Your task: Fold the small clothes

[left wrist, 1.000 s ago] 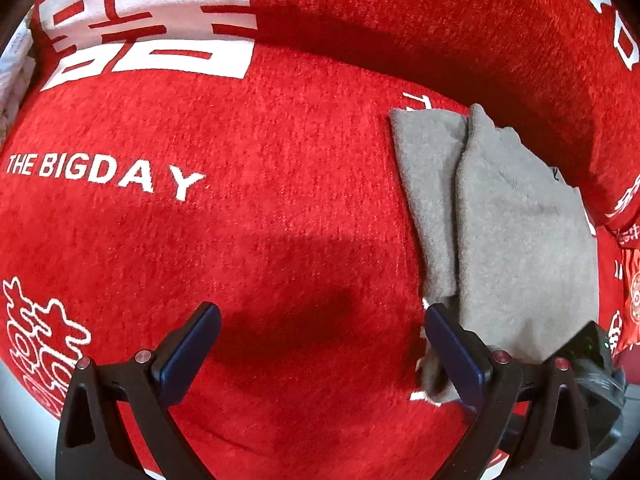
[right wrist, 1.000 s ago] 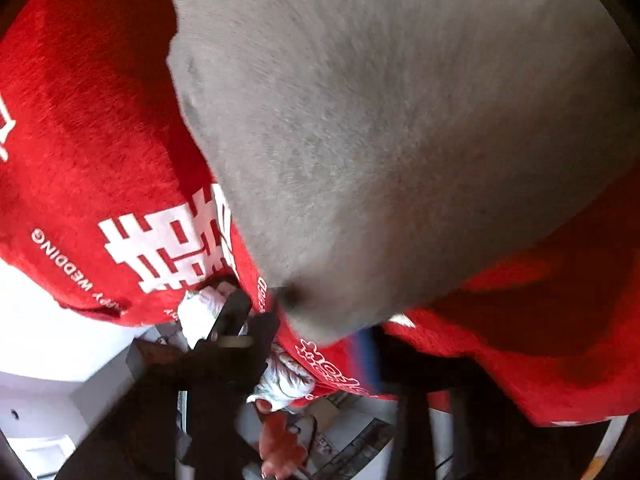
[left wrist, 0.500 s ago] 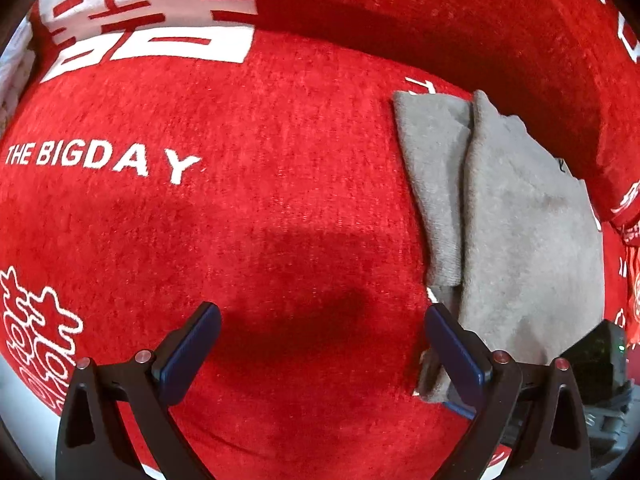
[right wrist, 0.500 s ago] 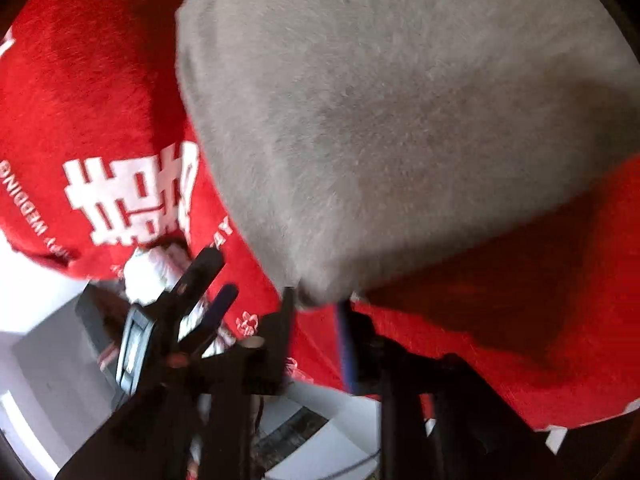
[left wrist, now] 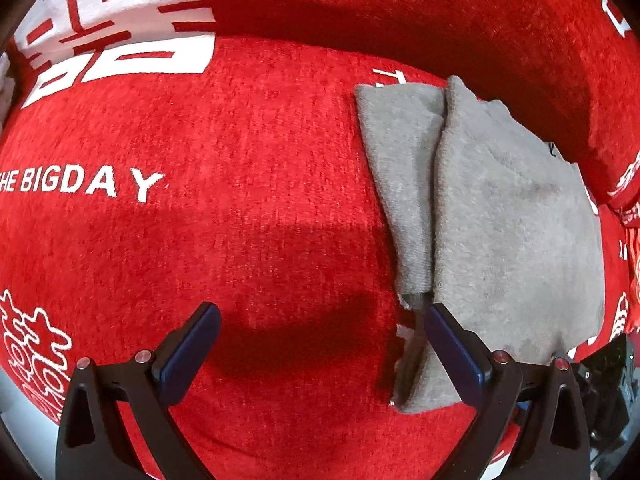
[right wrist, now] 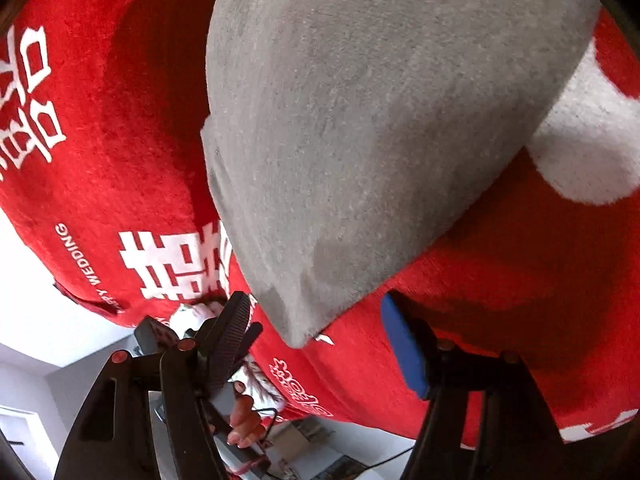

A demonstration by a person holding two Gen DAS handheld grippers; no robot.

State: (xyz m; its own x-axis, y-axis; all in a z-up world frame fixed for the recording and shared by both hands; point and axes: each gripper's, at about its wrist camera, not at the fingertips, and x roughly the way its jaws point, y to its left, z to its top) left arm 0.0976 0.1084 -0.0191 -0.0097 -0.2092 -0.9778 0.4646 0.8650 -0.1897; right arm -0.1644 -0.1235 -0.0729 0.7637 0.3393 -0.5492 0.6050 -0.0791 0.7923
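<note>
A red blanket with white lettering covers the surface. The left gripper hangs spread and empty beside the folded grey garment. The right gripper has just been opening; the garment corner lies free between its jaws.

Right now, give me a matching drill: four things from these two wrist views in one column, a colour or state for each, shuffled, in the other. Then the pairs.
Things:
1. folded fleece garment
2. plush sofa cover
3. left gripper
4. right gripper

Colour or state:
A. red with white lettering
B. jaws just opened, garment corner between the pads but not pinched
C. grey, lying flat on the cover
D. jaws wide, only bare cover between them, garment edge beside one finger

Pairs: 1-C, 2-A, 3-D, 4-B
</note>
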